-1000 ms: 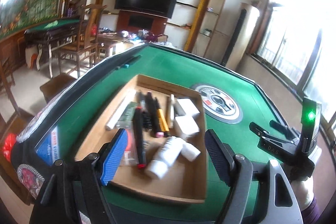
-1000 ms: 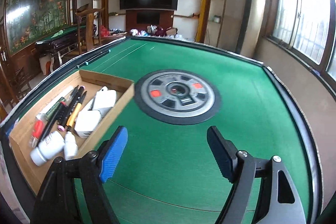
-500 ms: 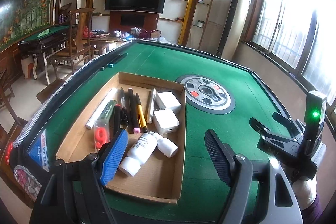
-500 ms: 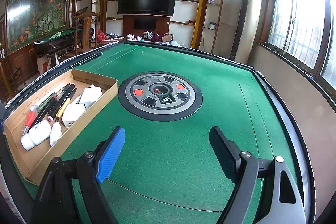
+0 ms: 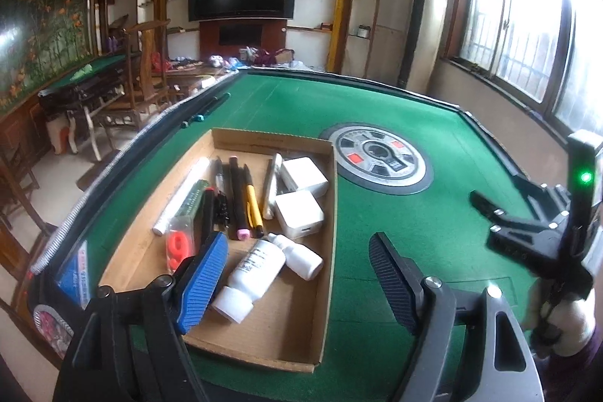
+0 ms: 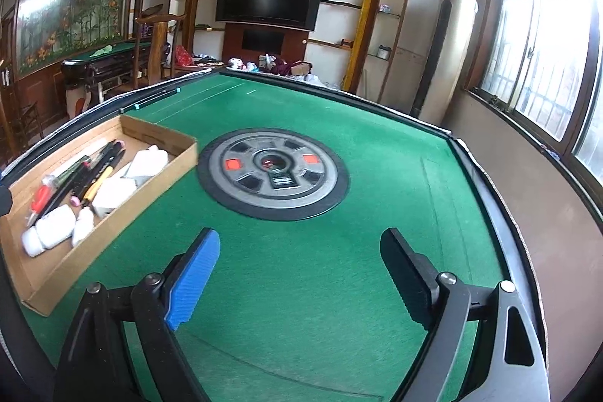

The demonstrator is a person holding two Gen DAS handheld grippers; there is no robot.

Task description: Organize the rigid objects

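Where the raised dark rim [image 5: 113,161] bounds the green felt table [image 5: 444,221] on the left, a shallow cardboard tray [image 5: 328,251] lies just inside it, holding pens [image 5: 235,191], two glossy white square adapters [image 5: 299,213] and two white plastic bottles [image 5: 256,268] lying flat. Over the tray's near end hangs the left gripper [image 5: 297,281], jaws opening with nothing between them. Farther right, past the round grey centre dial [image 6: 273,172], bare felt lies beneath the right gripper [image 6: 301,274], also opening and empty.
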